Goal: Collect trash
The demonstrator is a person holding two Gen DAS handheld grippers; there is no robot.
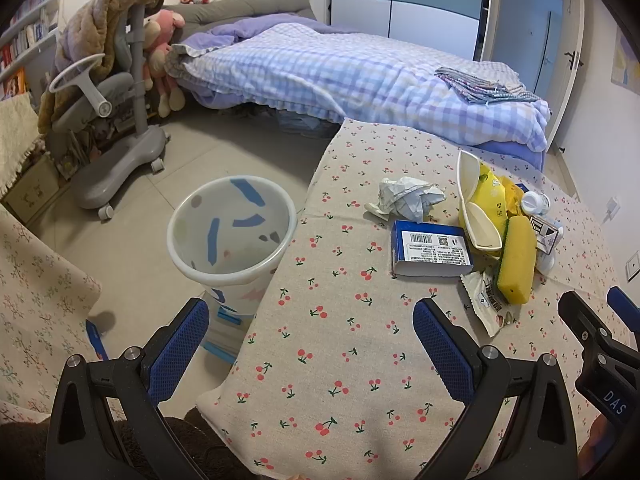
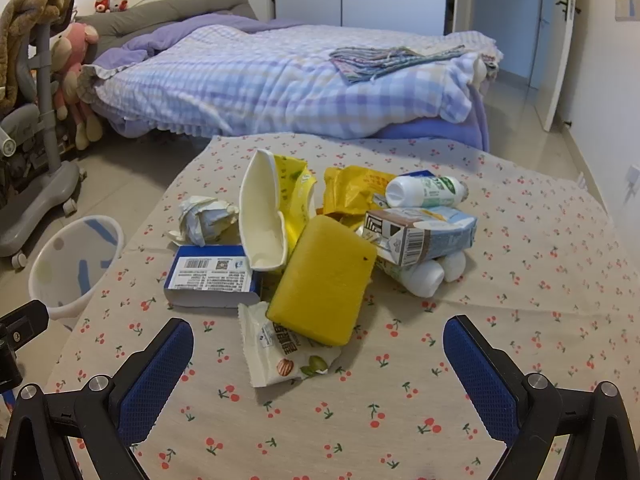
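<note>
Bedroom, cherry-print tablecloth (image 2: 520, 280) under trash pile (image 2: 332, 240), both claws (image 1: 310, 344) (image 2: 318, 364) released, empty.

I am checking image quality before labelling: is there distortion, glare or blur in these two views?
Left wrist view: strong fisheye bending, dark corners; trash bin and blue box look sharp. Right wrist view: milder bending; yellow sponge sharp, soft even light, faint shadows, no strong glare; hazy at the right edge.
</note>
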